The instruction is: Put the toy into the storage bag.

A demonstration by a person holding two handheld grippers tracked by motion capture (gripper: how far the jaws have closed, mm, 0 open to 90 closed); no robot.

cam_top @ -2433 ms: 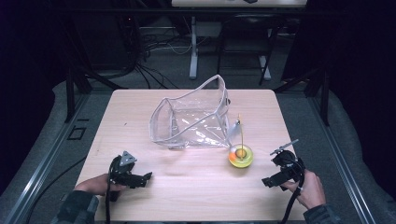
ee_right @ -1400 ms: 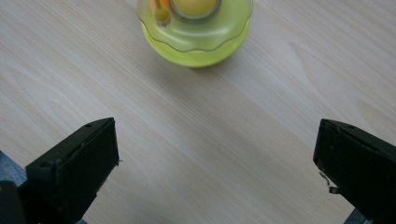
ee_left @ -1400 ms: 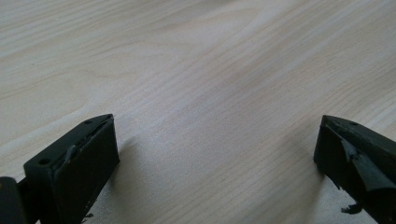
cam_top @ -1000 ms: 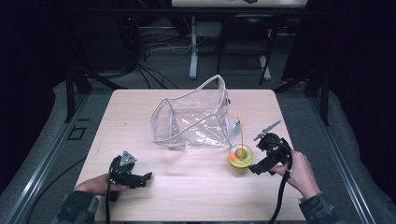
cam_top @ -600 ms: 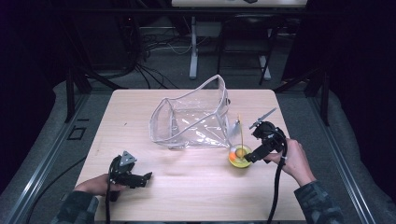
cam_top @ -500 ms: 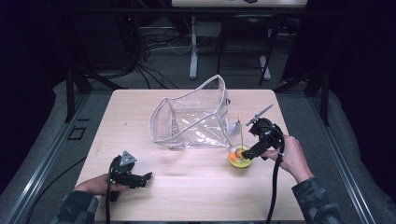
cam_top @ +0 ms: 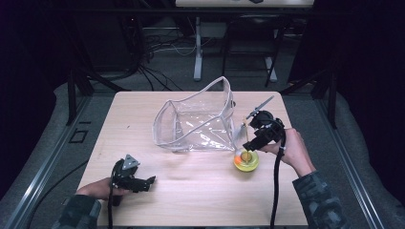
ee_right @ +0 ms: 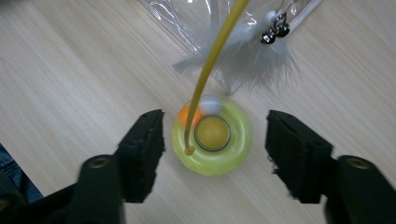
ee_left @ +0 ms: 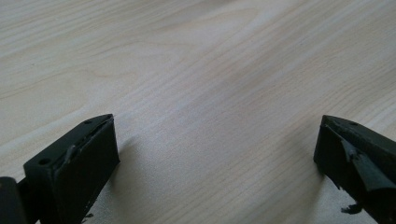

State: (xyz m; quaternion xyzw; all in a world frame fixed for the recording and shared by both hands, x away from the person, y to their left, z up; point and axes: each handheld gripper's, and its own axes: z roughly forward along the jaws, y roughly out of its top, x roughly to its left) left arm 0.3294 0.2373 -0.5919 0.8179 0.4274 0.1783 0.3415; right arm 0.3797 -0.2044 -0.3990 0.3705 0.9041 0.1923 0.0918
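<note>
Right gripper view: right gripper (ee_right: 212, 140) gaping (nothing held) astride yellow toy (ee_right: 212, 142); left gripper (ee_left: 215, 154) gaping.

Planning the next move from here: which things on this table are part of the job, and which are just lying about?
In the job:
- right gripper, jaws open either side of the yellow ring toy
- the toy's wand and feathers
- probably the clear bag

Not in use:
- left gripper, open on bare table
</note>
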